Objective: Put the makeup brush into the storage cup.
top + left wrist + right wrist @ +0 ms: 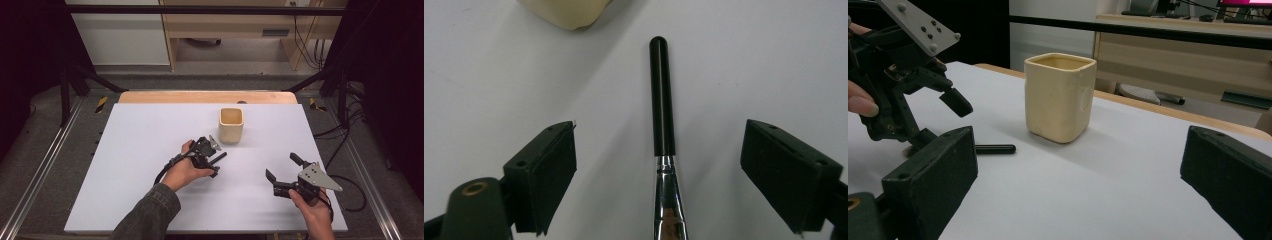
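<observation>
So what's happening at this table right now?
A person works with a gripper in each hand. The left gripper hangs over a brush lying flat on the white table, jaws apart on either side of its black handle, not pressing it. A cream square cup stands upright just beyond. The right gripper waits off to the side, open and holding nothing.

- No readable text, label, brand or number was found on anything in the three views.
- Yellow-black hazard stripe markings point(101, 103) sat on the floor beside the table.
</observation>
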### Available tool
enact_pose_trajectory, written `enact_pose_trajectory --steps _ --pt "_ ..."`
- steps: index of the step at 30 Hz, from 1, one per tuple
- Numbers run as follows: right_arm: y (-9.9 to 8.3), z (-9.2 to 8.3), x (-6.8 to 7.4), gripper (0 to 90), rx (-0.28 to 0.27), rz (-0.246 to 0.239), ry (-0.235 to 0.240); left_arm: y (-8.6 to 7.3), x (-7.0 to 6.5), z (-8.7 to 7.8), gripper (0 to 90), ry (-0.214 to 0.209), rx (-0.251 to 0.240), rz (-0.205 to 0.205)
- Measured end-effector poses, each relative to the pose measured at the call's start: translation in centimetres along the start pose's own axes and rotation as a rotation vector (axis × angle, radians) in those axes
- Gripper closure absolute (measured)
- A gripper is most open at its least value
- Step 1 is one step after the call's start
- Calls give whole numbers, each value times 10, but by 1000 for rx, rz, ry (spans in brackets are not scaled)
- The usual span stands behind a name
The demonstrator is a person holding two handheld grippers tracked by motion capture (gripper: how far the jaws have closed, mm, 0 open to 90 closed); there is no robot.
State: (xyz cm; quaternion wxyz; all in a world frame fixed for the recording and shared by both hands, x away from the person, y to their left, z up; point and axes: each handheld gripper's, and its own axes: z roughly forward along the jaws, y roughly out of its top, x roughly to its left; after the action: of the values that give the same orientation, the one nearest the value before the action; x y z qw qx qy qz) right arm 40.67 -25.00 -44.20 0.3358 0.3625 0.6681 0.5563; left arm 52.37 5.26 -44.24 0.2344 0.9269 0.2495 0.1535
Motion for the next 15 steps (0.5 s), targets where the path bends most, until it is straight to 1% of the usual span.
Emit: enact_pose_trajectory --steps 1,2,3,6,9,10,11,13,14,15 --pt "0 0 0 23 1 3 -2 0 0 0 162 4 -1 -2" --pt "0 0 -1 23 0 4 -3 0 0 1 191 5 -13 -18" --pt "0 -1 -1 23 -1 7 -4 1 0 1 209 3 -12 -19" --pt "0 -1 -1 23 0 7 -2 1 -1 2 232 -7 -15 -25" --pt "0 0 0 23 2 3 -1 1 -1 3 244 -10 1 -22" --pt "0 0 0 23 1 2 1 1 -1 3 299 -11 4 -18" --pt "0 0 0 23 1 2 0 0 1 3 333 -12 0 7" --pt "0 0 0 24 2 6 2 0 1 3 395 -19 -3 6" --pt "0 0 0 24 2 6 2 0 2 3 404 -27 0 -2" --pt "0 0 0 24 2 5 1 -1 3 2 423 -32 8 1"
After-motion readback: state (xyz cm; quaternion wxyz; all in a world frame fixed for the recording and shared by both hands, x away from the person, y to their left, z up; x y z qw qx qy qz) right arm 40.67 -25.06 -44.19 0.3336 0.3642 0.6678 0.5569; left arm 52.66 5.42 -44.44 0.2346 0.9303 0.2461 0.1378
